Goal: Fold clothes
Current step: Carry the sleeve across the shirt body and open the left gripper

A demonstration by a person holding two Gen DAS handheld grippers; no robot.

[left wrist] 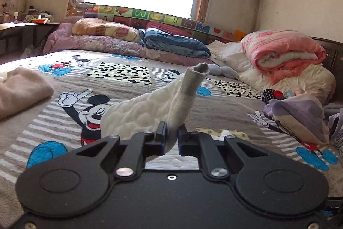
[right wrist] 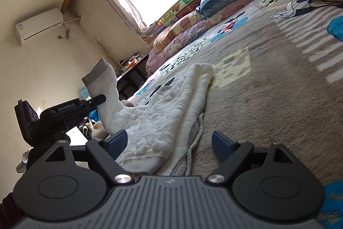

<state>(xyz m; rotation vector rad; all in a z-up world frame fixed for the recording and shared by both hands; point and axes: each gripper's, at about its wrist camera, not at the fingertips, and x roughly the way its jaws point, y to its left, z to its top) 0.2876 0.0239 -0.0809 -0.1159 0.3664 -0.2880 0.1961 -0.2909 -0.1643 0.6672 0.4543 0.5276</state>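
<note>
Left gripper (left wrist: pixel 171 136) pinched sleeve (left wrist: pixel 188 87) of white garment (right wrist: pixel 163 113), lifted probably for folding inward. Garment body lay on bedspread (right wrist: pixel 268 100). Right gripper (right wrist: pixel 169 143) gaped wide, holding nothing, hem just beneath.

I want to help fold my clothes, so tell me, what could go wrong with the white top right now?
The left gripper pinches only the thin sleeve of the white top, so the sleeve may slip out, or the rest may drag and bunch on the bedspread. The right gripper is open around the hem without gripping, so the top could slide. The loose drawstring might get folded in crooked.
</note>
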